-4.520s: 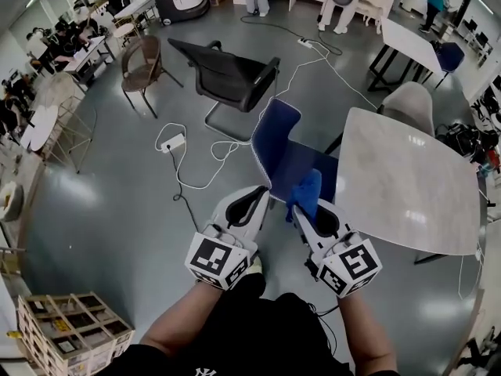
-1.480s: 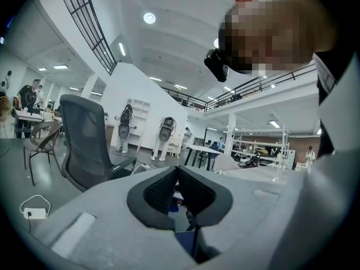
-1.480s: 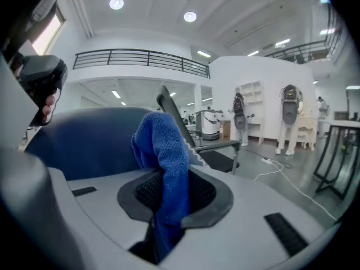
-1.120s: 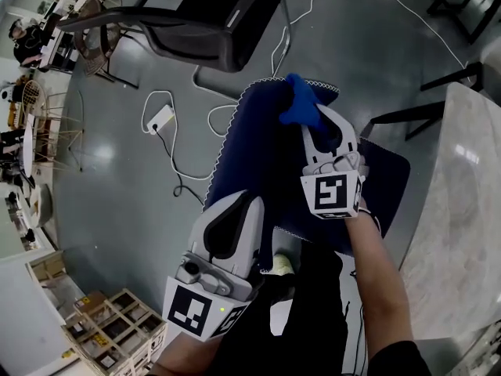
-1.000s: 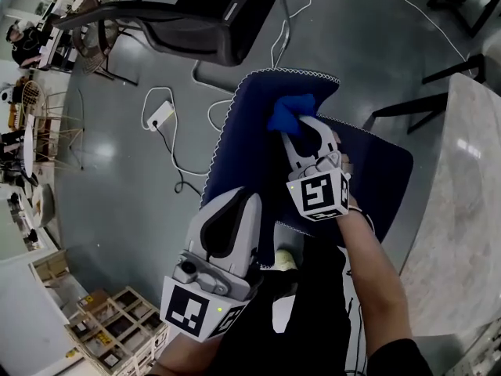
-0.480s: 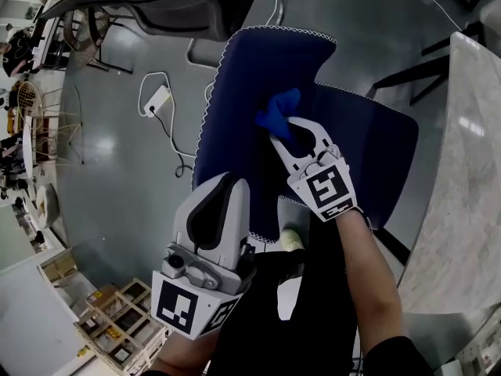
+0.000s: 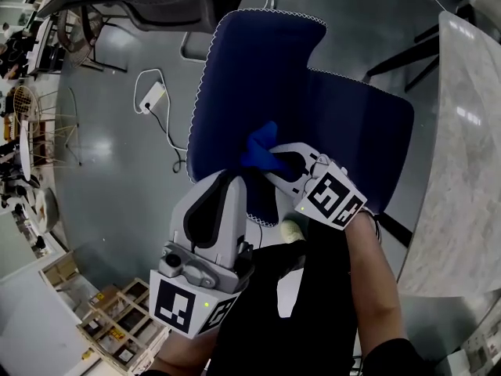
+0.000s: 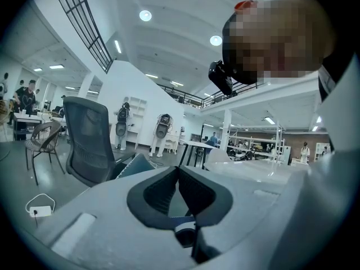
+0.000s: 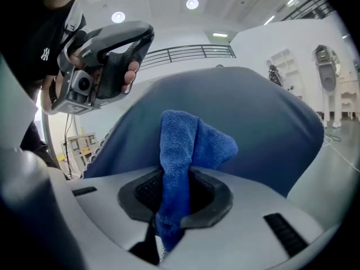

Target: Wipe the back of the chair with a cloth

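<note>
A power strip lies on the floor at the left, with its cable looping beside it. Nearer the person, the left gripper points up at the lower left edge of the chair back; the head view does not show whether it touches. In the left gripper view its tips meet, with nothing between them, and a black chair stands beyond.

The blue chair's back stands upright in the middle, with its seat to the right. The cloth sits low on the back, near its bottom edge and just right of the left gripper's tips. The right gripper comes in from the right and is clamped on the cloth. In its own view the cloth runs down between the jaws, and its bunched end stands up past the tips against the chair back. A pale table fills the right edge.
</note>
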`<state>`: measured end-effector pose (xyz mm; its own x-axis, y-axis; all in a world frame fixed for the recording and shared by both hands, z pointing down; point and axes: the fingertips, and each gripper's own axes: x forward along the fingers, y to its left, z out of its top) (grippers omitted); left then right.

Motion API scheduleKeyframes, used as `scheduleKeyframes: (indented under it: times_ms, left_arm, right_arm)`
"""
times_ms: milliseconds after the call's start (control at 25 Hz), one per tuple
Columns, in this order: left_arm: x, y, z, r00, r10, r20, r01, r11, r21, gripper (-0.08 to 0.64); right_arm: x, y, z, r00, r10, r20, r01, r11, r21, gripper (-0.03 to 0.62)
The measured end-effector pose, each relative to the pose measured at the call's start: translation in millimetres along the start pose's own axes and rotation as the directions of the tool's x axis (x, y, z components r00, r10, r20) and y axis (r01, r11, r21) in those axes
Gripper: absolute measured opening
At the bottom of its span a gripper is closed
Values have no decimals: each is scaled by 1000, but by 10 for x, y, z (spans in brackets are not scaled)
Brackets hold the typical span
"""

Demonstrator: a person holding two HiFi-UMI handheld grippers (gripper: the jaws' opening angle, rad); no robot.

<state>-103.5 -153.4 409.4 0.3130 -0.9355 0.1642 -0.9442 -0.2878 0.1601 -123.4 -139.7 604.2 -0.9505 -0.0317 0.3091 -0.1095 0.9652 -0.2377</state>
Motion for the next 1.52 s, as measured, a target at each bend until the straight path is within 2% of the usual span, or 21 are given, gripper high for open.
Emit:
scheduleKeyframes:
  times_ms: [160,320,600,800,1160,1360,1520]
  left_arm:
    - [-57,-17,4,1000,-3,3,3,1000,0,21]
    - [-85,-19,-73,1000,-2,-3,2,1000,6,21]
    - [45,-53,-227,999,-30,-13,30,999,10,21]
    - [151,-79,-318,998,-63,-18,63,998,17,21]
    - [390,-107,-377,994,-104,-16,104,994,-12,21]
    - [510,-148,-420,992,-124,-20,123,991,-42,21]
    - [535,-229,-457,989,-141,-30,140,989,-48,21]
  right_arm:
    - [-24,236,-75,997,72,-39,-72,997,1,81]
    - [-80,451,-195,990,135,-32,-133,989,57,81]
    - [-4,341,-392,991,115,64,-123,982,141,81]
    - [98,-141,-601,996,75,55,-82,988,134,81]
    - [224,-781,-639,1000,1,17,-2,998,61,81]
    - [165,-1287,-592,991,-128,34,127,992,17,83]
    - [45,-1702,-510,965,-260,48,261,965,-26,83]
